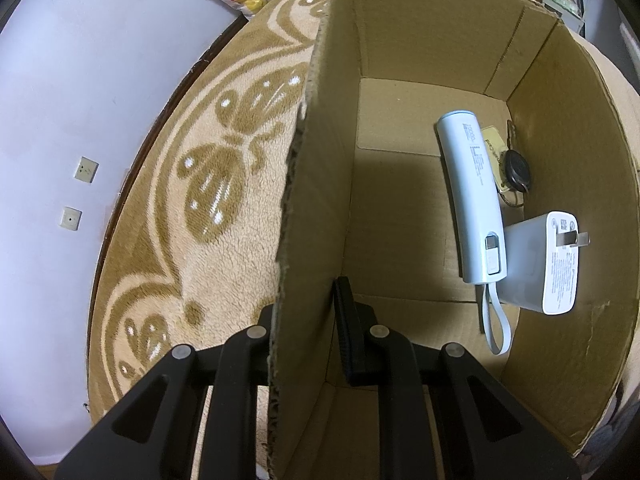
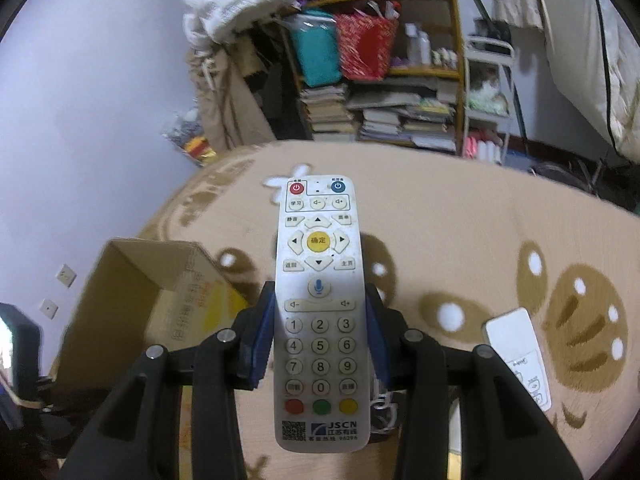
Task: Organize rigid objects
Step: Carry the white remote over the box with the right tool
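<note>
Now, with the right gripper (image 2: 320, 320) clamped on the remote (image 2: 319, 312) above the rug (image 2: 460, 240), carry level over the box (image 1: 560, 200), steadied by the left gripper (image 1: 304, 320) pinching its wall, then lower beside the power bank (image 1: 472, 200).

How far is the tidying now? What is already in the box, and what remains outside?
Done: the power bank, charger and car key lie inside the cardboard box. In hand: the right hand-held gripper clamps the remote control; the left hand-held gripper pinches the box wall. Left: a white device lies on the blanket.
</note>
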{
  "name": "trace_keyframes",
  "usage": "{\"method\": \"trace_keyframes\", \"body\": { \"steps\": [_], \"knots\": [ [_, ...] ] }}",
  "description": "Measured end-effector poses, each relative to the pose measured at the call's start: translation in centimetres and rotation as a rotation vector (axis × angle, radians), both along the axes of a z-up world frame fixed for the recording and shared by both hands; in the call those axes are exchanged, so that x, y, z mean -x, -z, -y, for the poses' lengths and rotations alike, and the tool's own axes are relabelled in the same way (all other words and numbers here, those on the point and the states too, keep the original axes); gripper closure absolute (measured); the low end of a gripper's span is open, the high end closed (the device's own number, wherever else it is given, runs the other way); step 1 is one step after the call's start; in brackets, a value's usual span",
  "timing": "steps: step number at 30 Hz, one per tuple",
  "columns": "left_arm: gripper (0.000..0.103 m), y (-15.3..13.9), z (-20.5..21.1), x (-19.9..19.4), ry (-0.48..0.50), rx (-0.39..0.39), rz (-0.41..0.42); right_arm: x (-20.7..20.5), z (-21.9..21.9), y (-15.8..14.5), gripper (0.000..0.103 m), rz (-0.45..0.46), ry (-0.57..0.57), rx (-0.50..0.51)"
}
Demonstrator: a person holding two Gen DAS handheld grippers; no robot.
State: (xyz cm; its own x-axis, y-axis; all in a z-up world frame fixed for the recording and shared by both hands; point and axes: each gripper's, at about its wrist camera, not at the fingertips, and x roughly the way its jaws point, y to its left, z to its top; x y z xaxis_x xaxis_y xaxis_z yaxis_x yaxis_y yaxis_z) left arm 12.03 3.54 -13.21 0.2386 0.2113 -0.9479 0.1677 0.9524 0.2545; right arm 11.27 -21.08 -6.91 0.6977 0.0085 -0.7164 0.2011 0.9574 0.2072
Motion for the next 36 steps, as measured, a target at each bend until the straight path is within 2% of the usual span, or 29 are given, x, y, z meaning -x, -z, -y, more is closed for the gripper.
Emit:
{"method": "trace_keyframes", "body": {
  "steps": [5,11,27,36],
  "knots": [
    [0.087,0.0,0.2,0.0,0.002,-0.003,0.001,0.5,-2.8,-2.0,0.059,0.050,-0.063,-0.005],
    [0.088,-0.1,0.1,0.1,0.008,0.000,0.001,1.0,-5.5,-2.7,0.059,0.065,-0.118,0.006],
    [0.088,0.0,-0.1,-0.1,0.000,0.008,-0.001,2.3,-10.5,-2.3,0.059,0.089,-0.261,0.012],
    [0.088,0.0,-0.2,0.0,0.002,0.007,0.000,2.4,-11.1,-1.4,0.059,0.092,-0.289,-0.013]
  ]
}}
